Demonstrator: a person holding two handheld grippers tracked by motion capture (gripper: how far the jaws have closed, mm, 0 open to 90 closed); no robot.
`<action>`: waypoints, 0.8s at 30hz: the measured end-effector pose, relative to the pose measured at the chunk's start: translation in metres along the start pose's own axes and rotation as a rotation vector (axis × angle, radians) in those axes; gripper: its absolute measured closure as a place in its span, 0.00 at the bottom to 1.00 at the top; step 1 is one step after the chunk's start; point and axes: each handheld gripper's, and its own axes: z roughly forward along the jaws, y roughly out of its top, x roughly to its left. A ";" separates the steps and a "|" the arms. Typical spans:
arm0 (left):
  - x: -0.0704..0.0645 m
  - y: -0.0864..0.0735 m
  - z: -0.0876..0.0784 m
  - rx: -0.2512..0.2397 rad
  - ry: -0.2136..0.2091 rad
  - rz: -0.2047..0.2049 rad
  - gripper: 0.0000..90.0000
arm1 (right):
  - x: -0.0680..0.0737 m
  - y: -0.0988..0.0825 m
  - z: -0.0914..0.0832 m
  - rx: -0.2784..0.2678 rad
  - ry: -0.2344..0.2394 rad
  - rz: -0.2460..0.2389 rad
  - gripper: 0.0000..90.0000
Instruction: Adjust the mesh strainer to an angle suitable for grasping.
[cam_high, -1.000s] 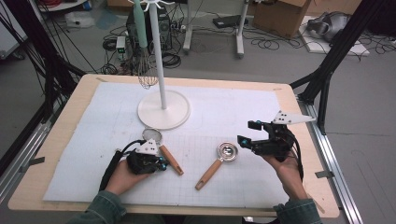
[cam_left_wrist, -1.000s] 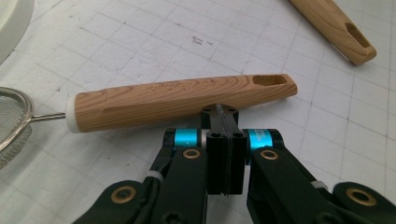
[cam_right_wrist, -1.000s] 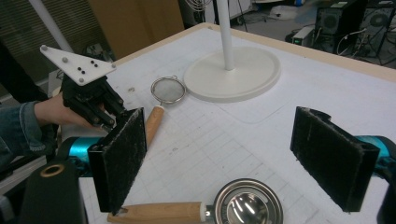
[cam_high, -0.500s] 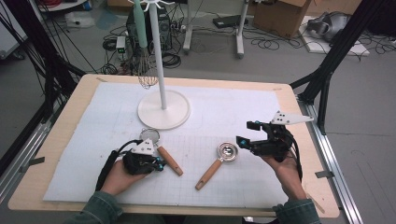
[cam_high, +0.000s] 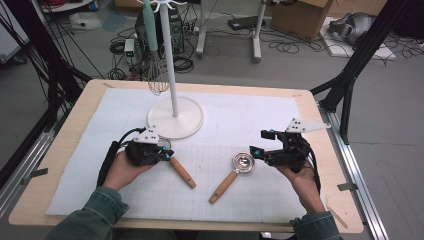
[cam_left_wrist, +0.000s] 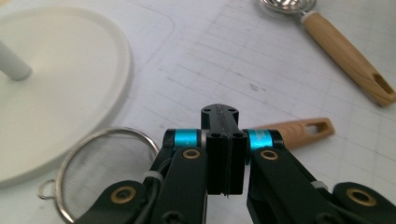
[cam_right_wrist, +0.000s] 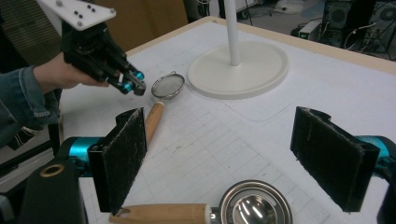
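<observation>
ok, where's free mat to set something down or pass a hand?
Free: the right rear of the mat, between the stand base and the table's right edge, and the front left corner. Crowded: the front middle, where the strainer and the spoon lie between the left tool and the right tool.

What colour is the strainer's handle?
Light wood-brown; the strainer's handle shows best in the right gripper view.
</observation>
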 end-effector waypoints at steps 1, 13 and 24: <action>0.003 0.001 0.002 0.000 0.004 -0.009 0.99 | 0.000 0.000 0.000 0.001 0.000 0.005 0.20; 0.022 -0.004 0.030 0.069 -0.006 -0.052 0.99 | 0.000 0.000 0.001 0.001 0.008 -0.002 0.20; 0.023 -0.007 0.035 0.107 0.000 -0.069 0.99 | 0.001 0.000 -0.001 -0.002 0.014 0.001 0.20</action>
